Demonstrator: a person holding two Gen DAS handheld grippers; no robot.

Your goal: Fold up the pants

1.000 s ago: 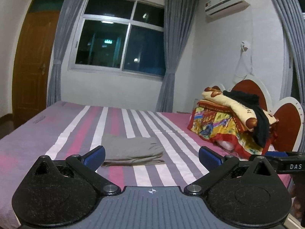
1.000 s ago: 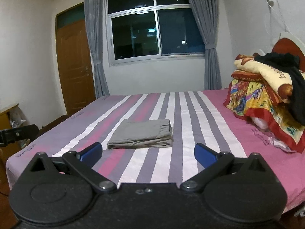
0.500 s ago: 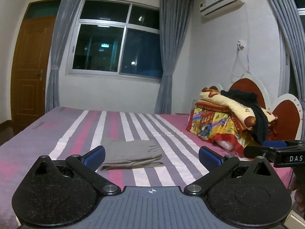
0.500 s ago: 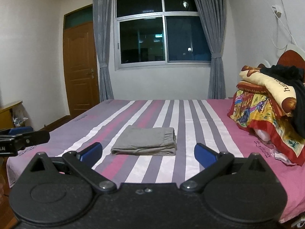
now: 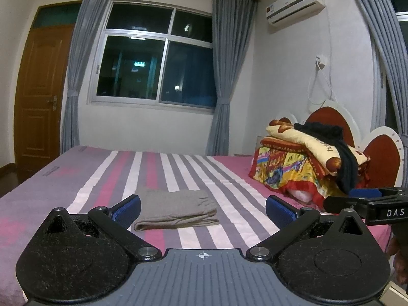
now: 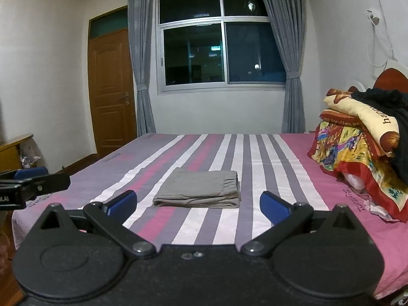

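Grey pants point(image 5: 176, 209) point(image 6: 201, 188) lie folded into a flat rectangle on the striped bed point(image 5: 76, 178) point(image 6: 267, 153). My left gripper point(image 5: 202, 210) is open, held back from the bed edge, with nothing between its blue pads. In the right wrist view my right gripper point(image 6: 198, 205) is open too, empty, and short of the pants. Each gripper shows in the other's view: the right gripper point(image 5: 367, 201) at the right edge, the left gripper point(image 6: 30, 181) at the left edge.
A pile of colourful blankets point(image 5: 301, 163) point(image 6: 357, 148) with a black garment on top sits at the headboard point(image 5: 382, 153) on the right. A window point(image 6: 221, 51) with grey curtains faces me, a wooden door point(image 6: 112, 91) stands at the left, and a small desk point(image 6: 12, 150) at the far left.
Both grippers have tilted up and drawn back a little from the bed, so more wall and ceiling shows. The folded pants have not moved. Both grippers stay open.
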